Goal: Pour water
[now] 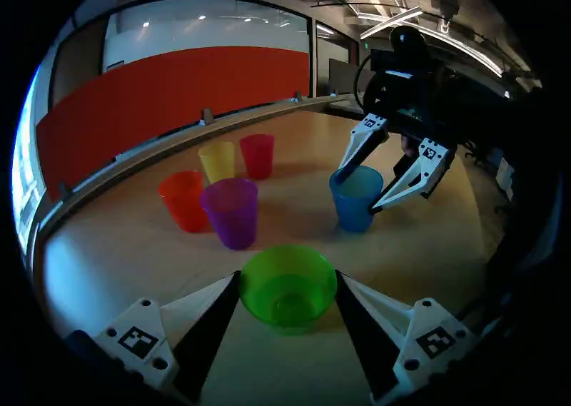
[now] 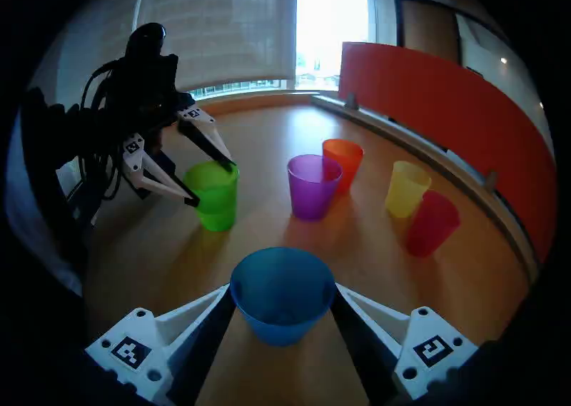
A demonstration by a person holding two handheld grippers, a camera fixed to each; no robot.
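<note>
1. The left gripper [image 1: 286, 276] grips the green cup [image 1: 287, 299], a finger pressed on each side. The cup stands on the table [image 1: 428, 249], near the purple cup [image 1: 231, 212].
2. The right gripper [image 2: 283, 286] grips the blue cup [image 2: 282, 310] the same way, also near the purple cup.
3. The orange cup [image 1: 183, 200], yellow cup [image 1: 217, 160] and red cup [image 1: 257, 155] stand beside and beyond the purple cup.

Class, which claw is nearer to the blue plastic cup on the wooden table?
Right. The right claw holds the blue plastic cup between its two fingers; the left claw is apart from it, closed around the green plastic cup.
</note>
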